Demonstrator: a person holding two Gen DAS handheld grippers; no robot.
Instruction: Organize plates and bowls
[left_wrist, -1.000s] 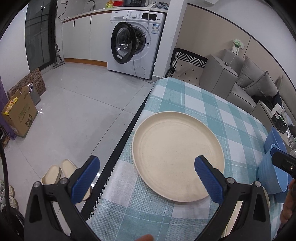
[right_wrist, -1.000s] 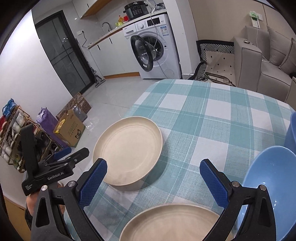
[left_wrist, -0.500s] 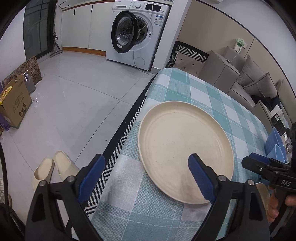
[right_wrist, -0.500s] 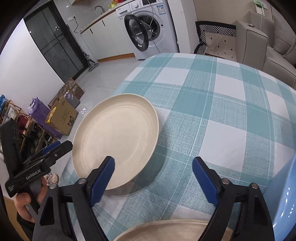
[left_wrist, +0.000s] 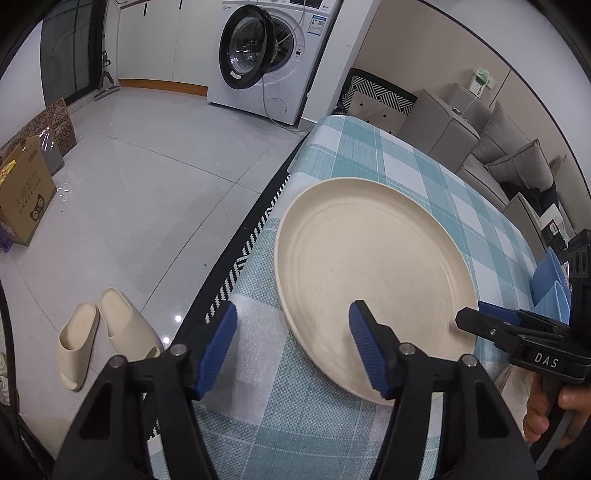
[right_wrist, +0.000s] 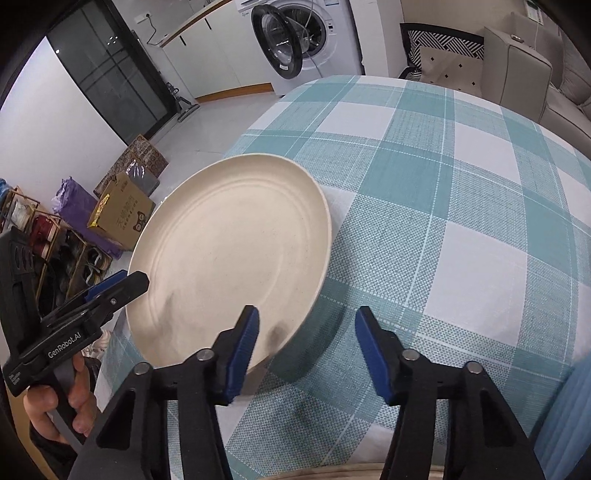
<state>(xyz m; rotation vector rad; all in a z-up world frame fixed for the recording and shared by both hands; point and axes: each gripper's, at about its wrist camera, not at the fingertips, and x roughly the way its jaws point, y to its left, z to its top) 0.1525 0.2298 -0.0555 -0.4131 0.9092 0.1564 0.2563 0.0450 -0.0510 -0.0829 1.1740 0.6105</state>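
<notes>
I count one cream plate (left_wrist: 373, 266); both my hand-held grippers, left (left_wrist: 291, 350) and right (right_wrist: 306, 350), are closing astride its six-o'clock rim, pads not yet pressing.

The left tool (left_wrist: 291, 347) hangs over the near left edge of the surface (left_wrist: 402, 166), which wears a teal-and-white check cloth. Its jaws are closing: one blue pad is above the cloth beside the plate (left_wrist: 373, 269), the other above the plate's near rim, which lies between them with no clear contact. The cream plate lies flat near the surface's left edge. The right tool (left_wrist: 480, 314) reaches in from the right, held by a hand (left_wrist: 554, 410), its tips at the plate's right rim; touch cannot be told. Blue bowls (left_wrist: 550, 284) sit behind it. On the floor are slippers (left_wrist: 107, 339), a box (left_wrist: 26, 195) and a washer (left_wrist: 273, 55) with its door open
</notes>
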